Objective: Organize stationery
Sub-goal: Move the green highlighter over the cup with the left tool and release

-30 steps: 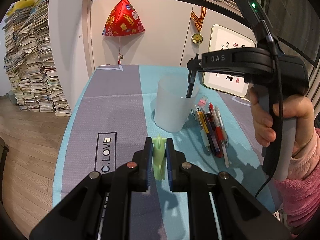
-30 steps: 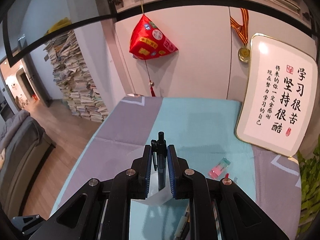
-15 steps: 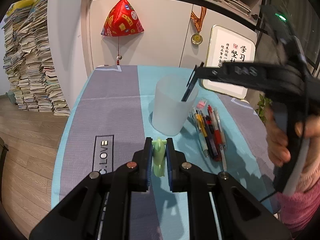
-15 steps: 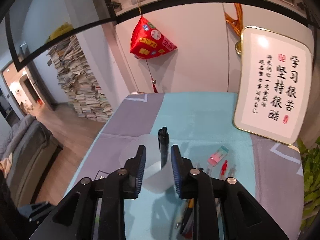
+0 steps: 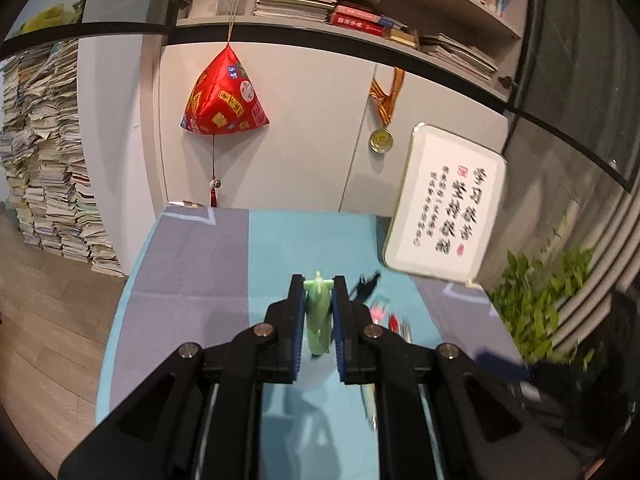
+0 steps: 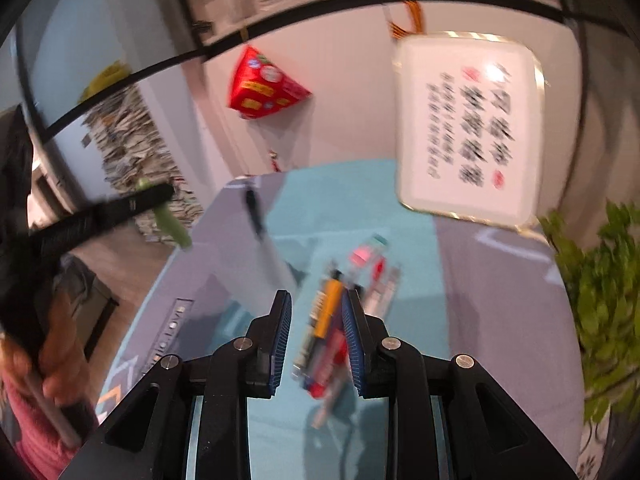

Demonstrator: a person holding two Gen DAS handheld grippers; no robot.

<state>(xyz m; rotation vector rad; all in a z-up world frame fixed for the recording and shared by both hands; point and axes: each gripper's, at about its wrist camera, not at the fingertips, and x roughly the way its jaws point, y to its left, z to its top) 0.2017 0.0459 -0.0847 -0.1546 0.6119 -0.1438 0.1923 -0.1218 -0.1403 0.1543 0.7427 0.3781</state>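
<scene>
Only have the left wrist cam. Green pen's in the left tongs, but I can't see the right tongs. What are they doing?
Observer: The right tongs are open and empty, hanging over the loose pens on the tablecloth.
Operator: Which pen is lined up?
Observer: An orange-barrelled pen lies flat between the jaws. The pads aren't touching it.
Operator: And the cup? I only get a black tip past my tongs.
Observer: The right wrist view shows a translucent cup left of the pens, with the black pen standing in it. The picture is blurred.
</scene>
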